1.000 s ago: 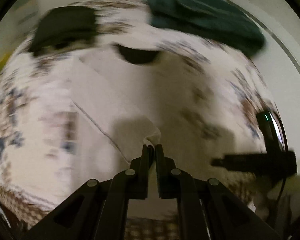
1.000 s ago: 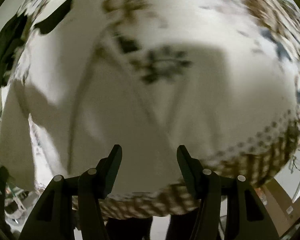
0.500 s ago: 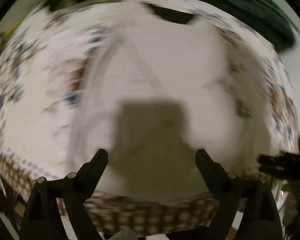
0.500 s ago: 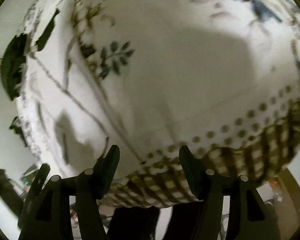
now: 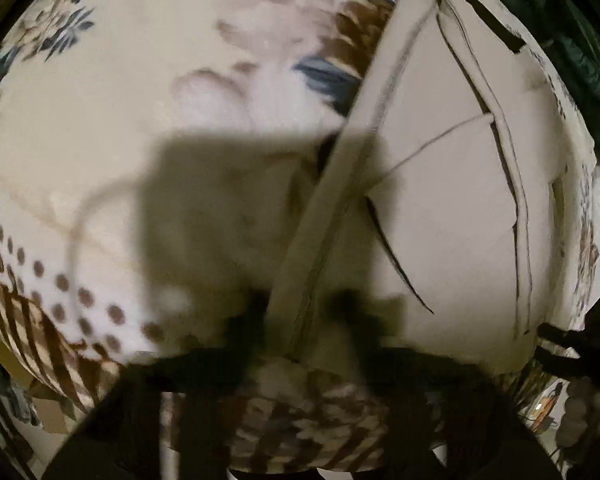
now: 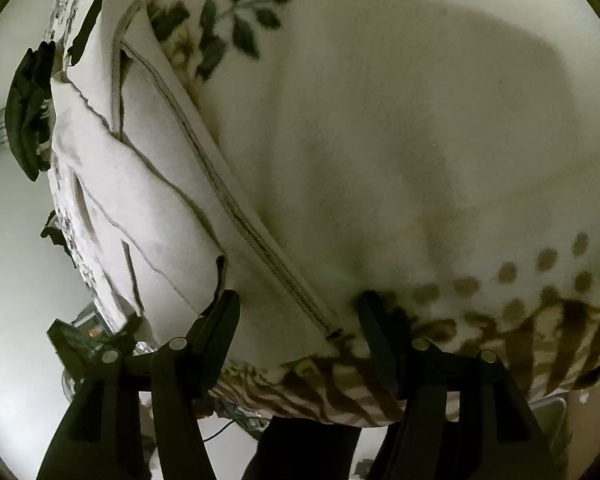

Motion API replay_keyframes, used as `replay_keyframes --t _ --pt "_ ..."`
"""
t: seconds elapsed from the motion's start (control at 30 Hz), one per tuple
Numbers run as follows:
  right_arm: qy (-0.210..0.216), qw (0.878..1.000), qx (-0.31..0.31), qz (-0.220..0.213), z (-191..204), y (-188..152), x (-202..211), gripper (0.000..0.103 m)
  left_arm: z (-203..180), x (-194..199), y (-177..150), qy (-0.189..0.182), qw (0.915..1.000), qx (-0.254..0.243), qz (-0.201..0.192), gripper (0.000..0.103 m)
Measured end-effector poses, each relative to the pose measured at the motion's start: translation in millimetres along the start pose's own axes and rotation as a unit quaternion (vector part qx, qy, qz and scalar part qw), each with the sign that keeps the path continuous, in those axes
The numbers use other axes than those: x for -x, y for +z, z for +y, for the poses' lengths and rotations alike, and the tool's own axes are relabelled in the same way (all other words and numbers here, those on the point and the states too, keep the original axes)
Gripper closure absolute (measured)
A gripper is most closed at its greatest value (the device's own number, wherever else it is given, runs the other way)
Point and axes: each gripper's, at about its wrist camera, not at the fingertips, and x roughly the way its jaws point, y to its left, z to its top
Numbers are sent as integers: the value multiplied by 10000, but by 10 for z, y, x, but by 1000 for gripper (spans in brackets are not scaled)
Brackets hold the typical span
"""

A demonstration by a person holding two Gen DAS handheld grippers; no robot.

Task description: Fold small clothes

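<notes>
A cream-white garment [image 5: 440,200] lies partly folded on a flower-patterned blanket [image 5: 180,80]. Its seamed hem edge runs diagonally toward both grippers. My left gripper [image 5: 300,312] is blurred and stands open, its fingers on either side of the hem band [image 5: 340,200]. My right gripper [image 6: 300,312] is open, its fingers astride the garment's near corner [image 6: 284,308], where the stitched hem [image 6: 228,200] ends. The garment also shows in the right wrist view [image 6: 148,200].
A dark green cloth [image 5: 580,60] lies at the blanket's far right. A dark garment [image 6: 28,108] lies at the blanket's far left edge in the right wrist view. The blanket's striped brown border [image 6: 340,384] hangs over the near edge.
My left gripper let go of the garment's fold and opened, then moved left along the near hem. My right gripper stayed open and came up to the garment's near corner.
</notes>
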Motion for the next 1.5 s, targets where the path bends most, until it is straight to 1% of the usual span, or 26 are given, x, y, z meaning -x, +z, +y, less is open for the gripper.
replay_keyframes --t 0.03,0.1,0.23,0.33,0.4,0.5,0.6,0.63,0.67,0.7,0.73,0.77,0.8,0.83,0.87,0.9,0.97,1.07,1.13,1.23,1.27,1.3,1.33,1.37,1.4,1.5 --pt "59 10000 -2 -27 23 -14 1 75 -18 31 -21 -28 10000 -5 -52 99" --pt "114 9999 -4 -9 79 -49 2 98 -58 148 -91 -101 9999 72 -70 99" --pt "267 9995 -23 -146 197 -121 209 100 16 475 -127 -513 9970 582 -63 100" --pt "518 9983 -105 -235 315 -94 436 100 59 735 12 -740 9936 831 -176 100" --pt "681 9970 -153 -330 435 0 565 100 38 900 239 -873 9917 882 -339 100" --pt "837 9946 -87 -606 677 302 749 100 -74 976 713 -1104 9882 886 -592 100" --pt "928 9912 -13 -941 924 742 873 100 -167 880 1265 -1235 9864 697 -833 99" --pt "988 9899 16 -1021 1033 878 865 100 -237 810 1405 -1253 9859 691 -866 97" --pt "1054 9884 11 -1091 1092 1035 877 100 -244 749 1640 -1357 9840 718 -909 95" --pt "1145 9867 -78 -1148 1141 1222 885 99 -251 679 1818 -1530 9806 768 -954 94" --pt "1215 9855 -103 -1182 1166 1338 898 94 -243 606 1915 -1573 9795 815 -955 91" --pt "1233 9847 -100 -1225 1209 1433 913 88 -265 553 2017 -1603 9785 880 -956 83" --pt "1142 9848 -77 -1305 1235 1505 964 68 -218 539 2069 -1657 9767 960 -971 74" --pt "1069 9844 -32 -1398 1242 1526 1014 55 -161 535 2077 -1691 9749 1051 -998 68" --pt "988 9840 31 -1481 1268 1541 1048 52 -105 549 2081 -1741 9730 1116 -1028 55" --pt "847 9848 104 -1513 1261 1541 1076 50 -33 570 2042 -1788 9706 1152 -1129 50" --pt "620 9864 182 -1510 1234 1529 1056 49 37 585 1997 -1606 9744 1057 -1169 49" --pt "289 9892 328 -1399 1141 1549 923 49 -7 419 1986 -1228 9852 698 -972 49" --pt "120 9901 375 -1347 1123 1600 800 49 -50 274 1995 -1124 9886 565 -827 49" --pt "113 9911 390 -1268 1139 1713 617 49 -119 102 2054 -1120 9896 454 -775 51" --pt "152 9912 394 -1258 1152 1748 569 49 -137 75 2087 -1131 9892 431 -822 59" --pt "230 9909 418 -1257 1174 1779 525 55 -158 52 2120 -1152 9885 391 -893 92" --pt "253 9904 433 -1286 1195 1796 490 80 -176 16 2155 -1109 9894 335 -870 103" --pt "241 9901 434 -1310 1216 1814 469 92 -175 -14 2175 -1071 9904 309 -823 101" --pt "96 9892 412 -1404 1233 1834 460 99 -166 -36 2199 -1089 9902 283 -832 101" --pt "-242 9887 332 -1442 1264 1884 436 100 -160 -60 2278 -1065 9915 166 -727 101"
